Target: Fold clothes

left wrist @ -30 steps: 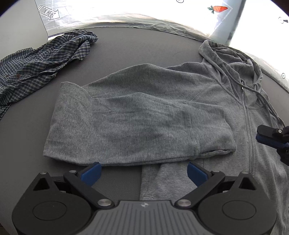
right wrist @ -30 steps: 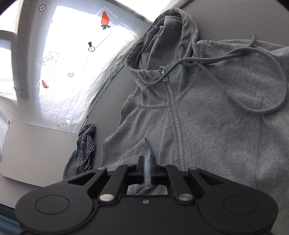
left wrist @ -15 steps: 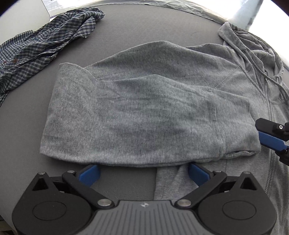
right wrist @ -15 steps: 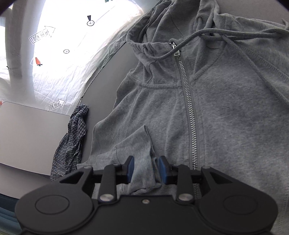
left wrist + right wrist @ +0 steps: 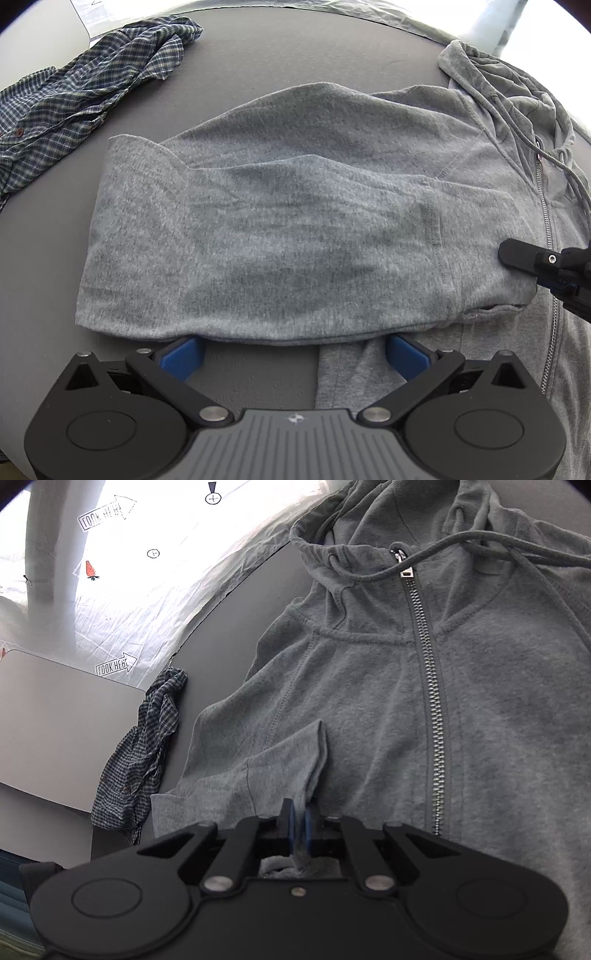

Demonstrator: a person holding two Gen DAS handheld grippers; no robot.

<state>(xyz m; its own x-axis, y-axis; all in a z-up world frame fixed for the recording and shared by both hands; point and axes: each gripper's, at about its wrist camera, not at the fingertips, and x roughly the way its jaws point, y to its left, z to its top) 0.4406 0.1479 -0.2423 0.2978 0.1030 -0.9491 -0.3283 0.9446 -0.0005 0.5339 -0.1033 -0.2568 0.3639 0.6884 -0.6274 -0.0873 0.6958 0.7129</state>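
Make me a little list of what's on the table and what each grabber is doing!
main garment: grey hoodie, zipped, sleeve folded across its front
other garment: checked shirt, crumpled, apart from the hoodie
surface: dark table
left gripper: open, at the folded sleeve's near edge
right gripper: shut on the sleeve cuff
hood: drawstring lying loose

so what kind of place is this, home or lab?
Looks like a staged data-collection setup, not a lived-in home: a dark round table holding only a grey hoodie and a plaid shirt, ringed by a white sheet printed with arrows, carrots and crosshair marks.
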